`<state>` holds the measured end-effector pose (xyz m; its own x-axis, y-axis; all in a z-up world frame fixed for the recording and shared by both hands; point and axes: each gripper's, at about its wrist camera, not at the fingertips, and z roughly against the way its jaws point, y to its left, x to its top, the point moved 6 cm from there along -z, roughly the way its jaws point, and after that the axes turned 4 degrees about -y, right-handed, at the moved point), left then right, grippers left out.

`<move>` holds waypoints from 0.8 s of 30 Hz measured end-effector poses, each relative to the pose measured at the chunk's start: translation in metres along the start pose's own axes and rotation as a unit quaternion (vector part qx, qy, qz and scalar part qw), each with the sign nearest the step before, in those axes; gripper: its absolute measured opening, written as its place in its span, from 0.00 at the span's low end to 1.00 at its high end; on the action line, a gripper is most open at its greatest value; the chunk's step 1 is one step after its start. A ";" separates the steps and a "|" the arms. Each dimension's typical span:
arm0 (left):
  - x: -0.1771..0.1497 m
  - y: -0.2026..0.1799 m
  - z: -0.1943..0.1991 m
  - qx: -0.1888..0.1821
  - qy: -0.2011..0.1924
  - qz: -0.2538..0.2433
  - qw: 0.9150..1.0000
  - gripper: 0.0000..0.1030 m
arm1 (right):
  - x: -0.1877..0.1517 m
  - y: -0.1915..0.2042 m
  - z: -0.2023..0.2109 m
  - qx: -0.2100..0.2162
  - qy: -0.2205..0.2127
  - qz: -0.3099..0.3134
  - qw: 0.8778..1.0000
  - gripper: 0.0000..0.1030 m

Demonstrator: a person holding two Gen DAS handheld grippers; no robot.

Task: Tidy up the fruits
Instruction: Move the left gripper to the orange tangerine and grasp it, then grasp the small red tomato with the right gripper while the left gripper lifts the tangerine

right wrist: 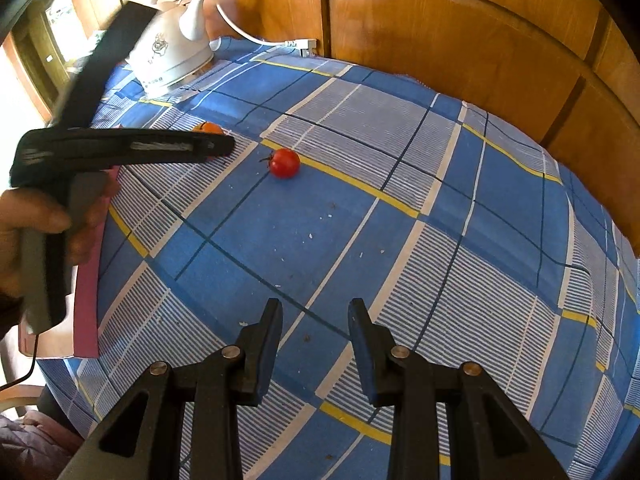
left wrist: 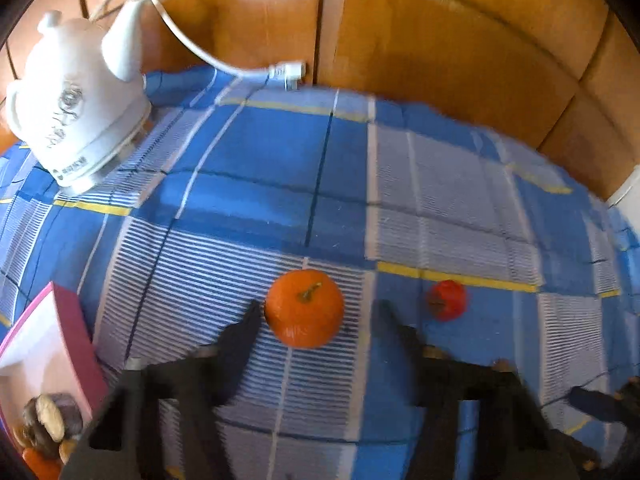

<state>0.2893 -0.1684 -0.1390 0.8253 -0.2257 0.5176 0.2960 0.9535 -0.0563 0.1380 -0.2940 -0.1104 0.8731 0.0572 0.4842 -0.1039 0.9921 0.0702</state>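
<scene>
A: What do we have at our left tongs (left wrist: 316, 312)?

B: They stand wide open, and the orange (left wrist: 304, 307) sits between the two fingers, close against the left fingertip (left wrist: 250, 316), with a clear gap to the right one. We cannot tell whether the left finger touches it; the frame is blurred.

A: How does the fruit look?

B: Round, bright orange, smooth and a little glossy, with a short greenish-brown stem stub pointing up. It rests on the blue checked tablecloth (left wrist: 280, 184).

A: And the red one?

B: A small tomato (left wrist: 447, 299), glossy red with a dark stalk at its side, lies just outside our right finger, beyond its tip and apart from the orange.

A: What of our right tongs (right wrist: 315, 314)?

B: Also open, holding nothing, fingers parted above the cloth. The tomato lies well ahead of them and a little left. From there our left tongs reach in from the left, held in a hand (right wrist: 36, 220), and the orange only peeks out behind their tip.

A: Anything else near?

B: A white kettle (left wrist: 78, 100) far ahead on our left with its cord (left wrist: 188, 46), and a pink-edged box (left wrist: 60, 344) beside the left tongs on the left, with some food, too blurred to name, in front of it.
</scene>
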 end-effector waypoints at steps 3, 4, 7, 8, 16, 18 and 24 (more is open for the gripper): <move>-0.002 0.000 0.004 -0.017 -0.013 0.002 1.000 0.38 | 0.000 -0.002 -0.001 -0.002 0.000 -0.003 1.000 0.33; -0.005 0.000 0.007 -0.024 -0.015 0.006 1.000 0.38 | 0.000 -0.003 -0.001 -0.001 0.000 -0.005 1.000 0.33; -0.015 -0.005 0.023 -0.028 -0.030 -0.011 0.999 0.38 | -0.002 -0.005 -0.003 -0.002 0.004 -0.014 1.000 0.33; -0.019 -0.007 0.029 -0.032 -0.035 -0.014 0.999 0.38 | -0.003 -0.006 -0.005 -0.001 0.006 -0.019 1.000 0.33; -0.053 -0.009 0.085 -0.057 -0.067 -0.015 0.996 0.38 | -0.008 -0.009 -0.017 0.027 0.022 -0.058 0.998 0.33; -0.061 -0.005 0.096 -0.062 -0.071 -0.010 0.996 0.38 | -0.007 -0.008 -0.019 0.037 0.022 -0.069 0.997 0.33; -0.081 0.007 0.119 -0.060 -0.082 -0.002 0.995 0.38 | 0.028 -0.001 -0.027 0.054 0.003 -0.088 0.995 0.33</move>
<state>0.1670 -0.1196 -0.0798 0.7375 -0.1845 0.6497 0.3623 0.9199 -0.1500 0.1752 -0.2901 -0.1210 0.8853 -0.1150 0.4506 0.0007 0.9693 0.2460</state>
